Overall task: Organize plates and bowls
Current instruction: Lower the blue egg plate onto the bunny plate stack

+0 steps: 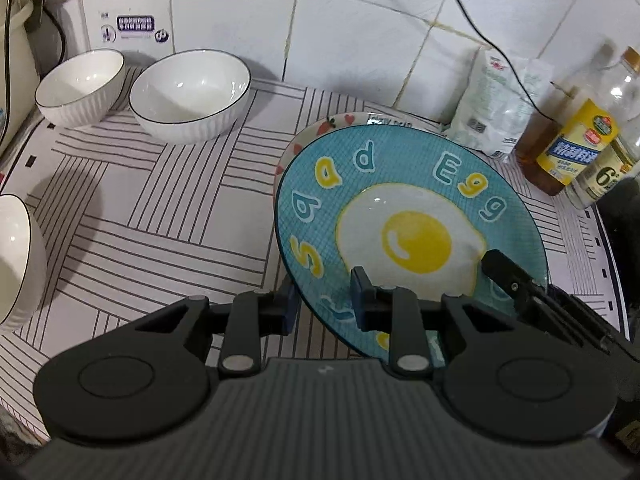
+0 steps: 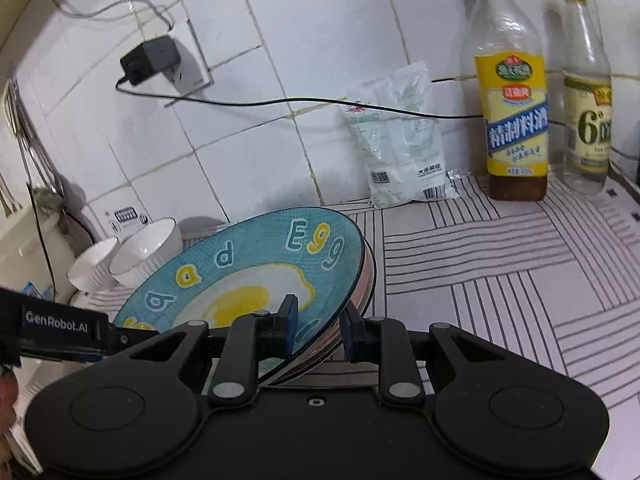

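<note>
Plates stacked and gripped, bowls not yet nested.

Both grippers, left (image 1: 324,300) and right (image 2: 318,330), clamp narrow on the near rim of the blue plate (image 1: 408,200), "Egg" legible, atop a strawberry plate (image 1: 320,126) mid-counter. Three bowls (image 1: 190,94) sit apart, far left. Left gripper housing (image 2: 56,326) reads "GenRobot.AI"; right bottle (image 2: 588,120) reads "6°".

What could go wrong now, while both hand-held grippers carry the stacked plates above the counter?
1. Each hand-held gripper, left and right, pinches only the rim of the tilted blue egg plate, so the stack may slip.
2. The strawberry plate beneath could slide out.
3. The cooking wine bottle stands near and might be knocked.
</note>
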{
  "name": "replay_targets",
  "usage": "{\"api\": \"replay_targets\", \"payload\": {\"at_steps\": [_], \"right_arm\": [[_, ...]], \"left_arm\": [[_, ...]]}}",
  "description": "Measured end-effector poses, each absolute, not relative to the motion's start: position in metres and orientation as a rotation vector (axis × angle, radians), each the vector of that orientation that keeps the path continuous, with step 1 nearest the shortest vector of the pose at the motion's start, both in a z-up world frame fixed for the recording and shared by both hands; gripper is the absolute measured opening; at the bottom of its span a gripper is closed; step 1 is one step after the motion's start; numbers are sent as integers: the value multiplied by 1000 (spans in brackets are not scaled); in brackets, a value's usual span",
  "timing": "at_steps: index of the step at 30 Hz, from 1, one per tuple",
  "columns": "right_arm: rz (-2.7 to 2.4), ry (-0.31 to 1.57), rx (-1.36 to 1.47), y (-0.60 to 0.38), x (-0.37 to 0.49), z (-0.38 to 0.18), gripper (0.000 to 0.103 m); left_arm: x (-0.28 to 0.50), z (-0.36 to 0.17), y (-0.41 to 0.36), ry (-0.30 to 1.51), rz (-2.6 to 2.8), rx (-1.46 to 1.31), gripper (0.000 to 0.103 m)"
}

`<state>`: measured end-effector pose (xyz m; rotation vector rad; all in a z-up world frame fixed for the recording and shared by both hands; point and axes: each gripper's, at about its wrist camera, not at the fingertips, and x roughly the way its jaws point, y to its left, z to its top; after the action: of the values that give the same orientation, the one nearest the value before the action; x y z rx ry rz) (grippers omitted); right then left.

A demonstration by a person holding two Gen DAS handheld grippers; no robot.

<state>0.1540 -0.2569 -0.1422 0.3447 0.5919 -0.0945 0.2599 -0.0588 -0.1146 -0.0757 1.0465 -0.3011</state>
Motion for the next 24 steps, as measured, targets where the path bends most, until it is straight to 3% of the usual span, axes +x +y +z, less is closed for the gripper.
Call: {"api": "replay_targets", "payload": {"at_steps": [9, 19, 24], "right_arm": [[-105, 639, 282, -252, 172, -141, 27], [-132, 707, 251, -247, 185, -139, 28], [-186, 752, 114, -227, 190, -136, 36]], "left_arm": [[280, -126, -50, 1158, -320, -147, 25], [287, -126, -57, 1164, -289, -106, 27], [287, -128, -58, 1175, -281, -85, 28]]}}
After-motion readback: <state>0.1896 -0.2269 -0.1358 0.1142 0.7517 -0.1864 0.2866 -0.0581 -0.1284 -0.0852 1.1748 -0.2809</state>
